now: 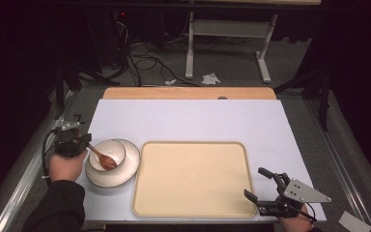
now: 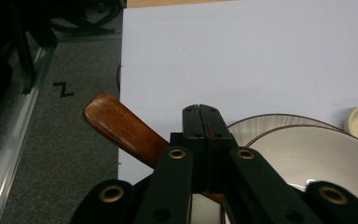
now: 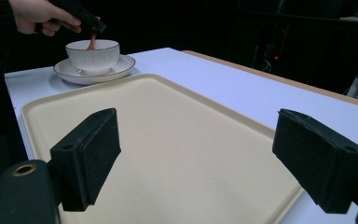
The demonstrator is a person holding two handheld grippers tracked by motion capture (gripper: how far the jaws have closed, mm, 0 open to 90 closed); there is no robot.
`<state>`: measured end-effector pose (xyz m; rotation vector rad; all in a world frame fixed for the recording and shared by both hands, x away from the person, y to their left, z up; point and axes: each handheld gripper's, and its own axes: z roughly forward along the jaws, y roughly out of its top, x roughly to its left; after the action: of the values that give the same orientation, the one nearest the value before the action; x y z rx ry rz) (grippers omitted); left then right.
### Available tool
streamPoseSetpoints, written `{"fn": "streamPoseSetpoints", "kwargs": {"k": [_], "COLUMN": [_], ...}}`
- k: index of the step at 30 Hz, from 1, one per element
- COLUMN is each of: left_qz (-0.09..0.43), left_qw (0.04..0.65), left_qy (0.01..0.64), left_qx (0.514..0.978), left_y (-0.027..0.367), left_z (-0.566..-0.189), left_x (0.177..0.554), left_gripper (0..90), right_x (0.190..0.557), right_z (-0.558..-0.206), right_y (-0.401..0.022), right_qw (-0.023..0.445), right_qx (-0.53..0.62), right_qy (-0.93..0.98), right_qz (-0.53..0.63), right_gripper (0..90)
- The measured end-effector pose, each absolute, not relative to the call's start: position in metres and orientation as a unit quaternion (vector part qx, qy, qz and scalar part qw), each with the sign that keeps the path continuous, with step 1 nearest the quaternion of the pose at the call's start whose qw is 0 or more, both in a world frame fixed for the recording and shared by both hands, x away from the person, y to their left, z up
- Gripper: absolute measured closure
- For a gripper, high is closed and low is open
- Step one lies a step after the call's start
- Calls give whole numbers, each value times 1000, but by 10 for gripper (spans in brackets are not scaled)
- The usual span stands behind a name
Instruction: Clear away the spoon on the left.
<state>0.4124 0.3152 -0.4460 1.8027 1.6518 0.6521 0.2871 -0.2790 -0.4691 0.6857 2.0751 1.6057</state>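
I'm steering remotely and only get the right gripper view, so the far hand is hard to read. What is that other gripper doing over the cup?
Observer: The left gripper is shut on the wooden spoon, gripping its handle.
Operator: Where's the spoon's head?
Observer: Inside the bowl, in the high view.
Operator: And my own gripper?
Observer: The right gripper hangs open at the tray's near right corner, holding nothing.

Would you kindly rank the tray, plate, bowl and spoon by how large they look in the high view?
1. Tray
2. Plate
3. Bowl
4. Spoon, though the left gripper hides part of its handle.
They lie about equally far from the camera, so the order seems safe.
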Motion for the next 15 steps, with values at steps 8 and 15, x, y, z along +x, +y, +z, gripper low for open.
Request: {"fn": "streamPoseSetpoints", "kwargs": {"k": [8,15], "left_qz": [255,266], "left_qw": [311,314], "left_qy": [622,618], "left_qx": [672,670], "left_y": [329,336], "left_z": [-448,-445], "left_x": [397,387], "left_gripper": [900,900], "right_x": [287,287], "right_z": [-469,-469], "right_y": [-278,-277], "right_qw": [214,215], "right_qx": [246,247], "right_qy": [749,749], "right_qz": [577,576], "right_gripper": [161,161]}}
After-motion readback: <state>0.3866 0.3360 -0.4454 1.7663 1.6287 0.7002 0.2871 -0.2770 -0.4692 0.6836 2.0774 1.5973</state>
